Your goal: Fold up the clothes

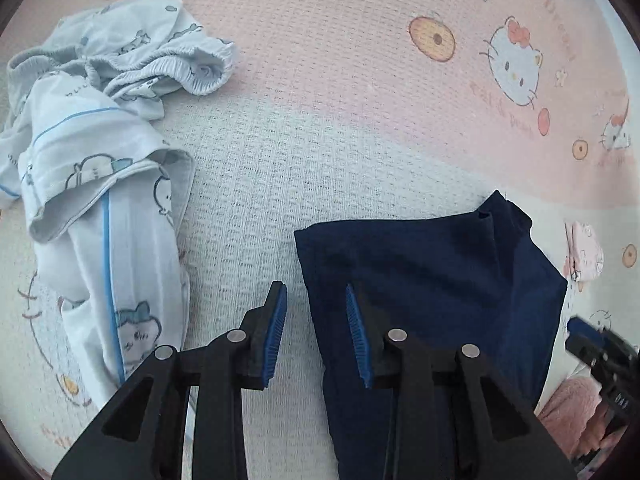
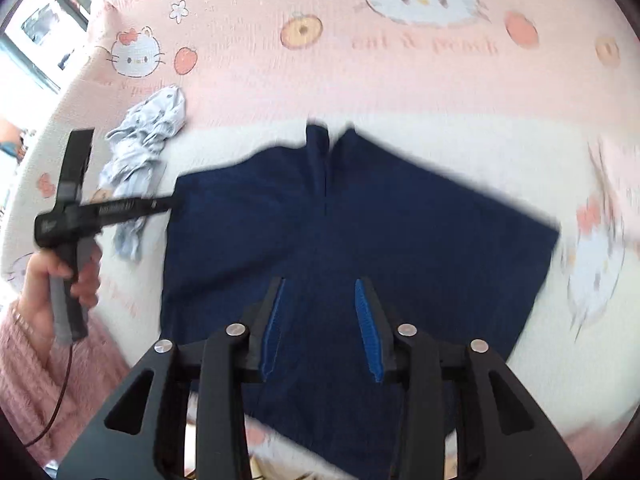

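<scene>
Dark navy shorts (image 2: 360, 232) lie spread flat on the pink and white bed cover, legs pointing away; they also show in the left wrist view (image 1: 432, 272) at lower right. My left gripper (image 1: 316, 332) is open and empty, hovering over the shorts' left edge. My right gripper (image 2: 320, 328) is open and empty, above the shorts' near middle. The right gripper's body (image 1: 600, 356) shows at the left view's right edge. The left gripper's body (image 2: 76, 216) shows held in a hand at the right view's left.
Crumpled pale blue printed pyjamas (image 1: 92, 152) lie left of the shorts, also in the right wrist view (image 2: 140, 160). The Hello Kitty bed cover (image 1: 360, 80) stretches beyond. A pink fuzzy sleeve (image 2: 40, 380) is at lower left.
</scene>
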Demonstrator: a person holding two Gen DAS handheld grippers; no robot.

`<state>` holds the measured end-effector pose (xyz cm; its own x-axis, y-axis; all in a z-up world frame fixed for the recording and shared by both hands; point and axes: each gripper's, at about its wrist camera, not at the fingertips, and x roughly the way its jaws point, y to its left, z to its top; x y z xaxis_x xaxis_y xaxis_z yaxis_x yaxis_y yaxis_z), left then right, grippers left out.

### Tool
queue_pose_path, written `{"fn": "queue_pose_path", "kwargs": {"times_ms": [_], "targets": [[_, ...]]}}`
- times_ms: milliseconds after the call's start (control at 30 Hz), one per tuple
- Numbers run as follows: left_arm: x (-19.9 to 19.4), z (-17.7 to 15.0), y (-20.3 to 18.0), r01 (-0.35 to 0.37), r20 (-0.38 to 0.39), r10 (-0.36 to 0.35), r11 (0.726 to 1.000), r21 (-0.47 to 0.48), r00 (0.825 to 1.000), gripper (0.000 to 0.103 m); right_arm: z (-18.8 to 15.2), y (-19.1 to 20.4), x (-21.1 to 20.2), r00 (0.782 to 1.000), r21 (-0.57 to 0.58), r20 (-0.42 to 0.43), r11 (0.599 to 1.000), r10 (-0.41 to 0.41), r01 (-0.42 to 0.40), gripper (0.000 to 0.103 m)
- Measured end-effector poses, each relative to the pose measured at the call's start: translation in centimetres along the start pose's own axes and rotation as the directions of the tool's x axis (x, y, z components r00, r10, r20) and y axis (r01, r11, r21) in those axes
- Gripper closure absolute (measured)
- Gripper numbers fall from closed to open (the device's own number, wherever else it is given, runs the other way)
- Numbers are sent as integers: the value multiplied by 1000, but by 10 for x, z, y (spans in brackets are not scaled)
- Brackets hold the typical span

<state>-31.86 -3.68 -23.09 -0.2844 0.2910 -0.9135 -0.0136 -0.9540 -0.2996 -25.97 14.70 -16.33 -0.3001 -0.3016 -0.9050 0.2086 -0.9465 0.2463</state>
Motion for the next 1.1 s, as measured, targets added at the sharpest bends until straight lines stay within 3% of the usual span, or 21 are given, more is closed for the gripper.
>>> {"fn": "queue_pose_path", "kwargs": {"times_ms": [67, 133, 167, 233, 333, 400, 467, 600, 700, 733, 800, 867, 967, 1033, 1100], "targets": [[4, -3, -2, -19, 23, 18, 999, 30, 1000, 72, 24, 7, 16, 1000, -43, -7, 999, -8, 7, 65], [5, -3, -9, -93, 47, 89, 991, 97, 995, 86, 35, 13, 35, 999, -87, -35, 996, 5, -8, 65], [6, -2, -11, -129, 59, 122, 983, 131, 991, 88, 36, 20, 43, 999, -118, -52, 993, 4, -10, 65], [8, 0, -17, -203, 86, 189, 960, 192, 978, 88, 42, 31, 63, 996, -188, -87, 982, -12, -5, 65], [9, 6, -11, -216, 90, 202, 956, 198, 975, 88, 54, 31, 92, 989, -244, -107, 967, -100, 71, 67], [7, 9, -5, -226, 95, 211, 955, 191, 973, 86, 61, 23, 90, 997, -197, -67, 980, -49, 35, 67], [-1, 9, -2, -217, 109, 199, 959, 185, 974, 85, 66, 8, 86, 999, -119, -25, 992, -34, 30, 67], [-17, 8, 2, -189, 141, 166, 967, 173, 976, 85, 68, -14, 73, 998, 46, 29, 997, 55, -57, 67], [-20, 4, -10, -139, 136, 109, 963, 230, 985, 85, 62, 3, 61, 996, -22, 48, 997, 72, -71, 65], [-19, 4, -13, -114, 118, 86, 962, 247, 989, 85, 61, 10, 64, 997, -41, 5, 996, 78, -77, 65], [-13, -2, -12, -129, 86, 110, 957, 260, 990, 85, 56, 20, 79, 994, -72, -106, 997, 25, -33, 65], [-6, -9, -10, -154, 55, 144, 950, 270, 988, 85, 56, 19, 84, 996, -101, -86, 995, -25, 17, 65], [-14, -2, 6, -148, 69, 137, 967, 208, 988, 85, 58, 15, 89, 995, -139, -35, 986, -94, 88, 67], [-23, 1, 17, -77, 96, 63, 986, 149, 993, 85, 65, 4, 86, 994, -87, -2, 990, -109, 108, 67], [-32, 0, 16, -40, 134, 18, 986, 160, 991, 85, 69, 0, 78, 995, -28, 13, 995, -97, 98, 66]]}}
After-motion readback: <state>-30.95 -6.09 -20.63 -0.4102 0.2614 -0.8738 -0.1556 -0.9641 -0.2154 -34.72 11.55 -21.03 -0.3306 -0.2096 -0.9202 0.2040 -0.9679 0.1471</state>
